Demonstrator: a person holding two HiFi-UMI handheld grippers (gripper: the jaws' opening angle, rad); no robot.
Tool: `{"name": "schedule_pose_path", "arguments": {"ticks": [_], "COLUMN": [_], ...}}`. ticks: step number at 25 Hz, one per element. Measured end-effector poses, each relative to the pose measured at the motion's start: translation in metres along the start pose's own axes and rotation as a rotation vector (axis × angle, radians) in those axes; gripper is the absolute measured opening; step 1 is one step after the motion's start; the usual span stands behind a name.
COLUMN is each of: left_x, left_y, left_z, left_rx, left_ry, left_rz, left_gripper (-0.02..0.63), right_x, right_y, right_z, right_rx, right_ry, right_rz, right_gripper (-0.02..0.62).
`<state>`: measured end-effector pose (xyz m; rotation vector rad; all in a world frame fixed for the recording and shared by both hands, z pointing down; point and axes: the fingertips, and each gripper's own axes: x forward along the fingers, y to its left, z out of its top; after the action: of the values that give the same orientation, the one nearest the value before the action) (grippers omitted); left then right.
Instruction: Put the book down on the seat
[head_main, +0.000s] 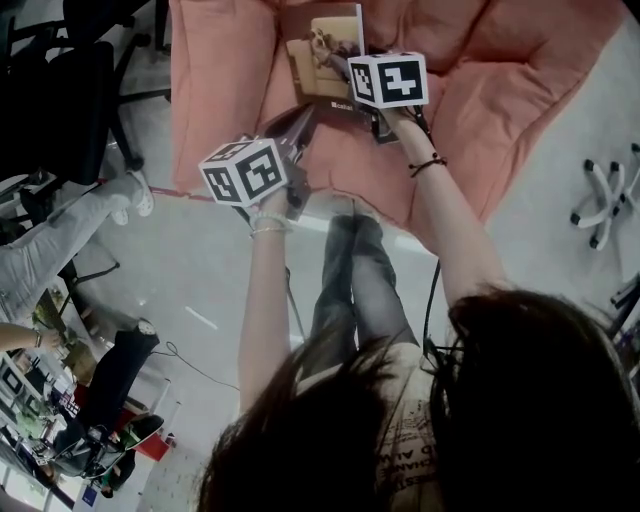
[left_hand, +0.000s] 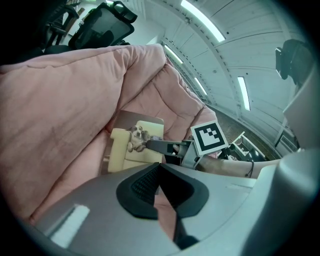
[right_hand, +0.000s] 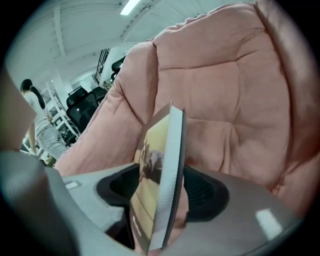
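Note:
The book (head_main: 322, 60), its cover showing a dog on a yellow armchair, rests against the pink cushioned seat (head_main: 500, 90) near its back. In the right gripper view the book (right_hand: 161, 170) stands edge-on between the jaws, with a gap to the pad on each side. My right gripper (head_main: 342, 72) is open around it. From the left gripper view the book (left_hand: 134, 146) leans on the pink seat (left_hand: 65, 100), with the right gripper (left_hand: 161, 146) reaching its right edge. My left gripper (head_main: 298, 128) hovers over the seat's front edge, shut (left_hand: 159, 169) and holding nothing.
Black office chairs (head_main: 60, 100) stand left of the seat, and a white chair base (head_main: 600, 200) is on the floor to its right. The person's own legs (head_main: 350, 280) stand just before the seat. Other people (head_main: 60, 240) are at the left.

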<state>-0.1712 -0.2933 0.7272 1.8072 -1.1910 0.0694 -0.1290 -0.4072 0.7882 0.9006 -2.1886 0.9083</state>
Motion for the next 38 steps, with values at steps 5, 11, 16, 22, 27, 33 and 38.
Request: {"name": "schedule_pose_path", "arguments": {"ticks": [5, 11, 16, 22, 27, 33, 38], "left_x": [-0.005, -0.007, -0.013, -0.029, -0.052, -0.078, -0.097], "left_y": [0.0, -0.01, -0.021, -0.044, -0.069, -0.098, -0.122], "left_z": [-0.001, -0.005, -0.002, 0.007, 0.014, 0.013, 0.018], "left_rx": [-0.013, -0.005, 0.008, 0.024, 0.028, 0.038, 0.051], "left_ry": [-0.002, -0.006, -0.007, -0.032, -0.053, -0.076, -0.101], "left_rz": [0.0, 0.003, 0.005, 0.013, 0.013, -0.001, -0.015], "left_gripper": [-0.012, -0.012, -0.012, -0.012, -0.012, -0.012, -0.012], "right_x": [-0.006, -0.017, -0.034, -0.068, -0.105, -0.144, -0.171], "right_y": [-0.011, -0.013, 0.002, 0.029, 0.051, 0.076, 0.098], "right_z": [-0.005, -0.008, -0.006, 0.003, 0.009, 0.013, 0.018], "right_rx": [-0.006, -0.015, -0.017, -0.008, 0.014, 0.021, 0.032], "right_ry": [0.013, -0.009, -0.012, -0.051, -0.082, -0.12, -0.15], "right_rz": [-0.079, -0.087, -0.029, 0.054, 0.085, 0.13, 0.182], "right_gripper": [0.272, 0.272, 0.272, 0.272, 0.253, 0.202, 0.122]}}
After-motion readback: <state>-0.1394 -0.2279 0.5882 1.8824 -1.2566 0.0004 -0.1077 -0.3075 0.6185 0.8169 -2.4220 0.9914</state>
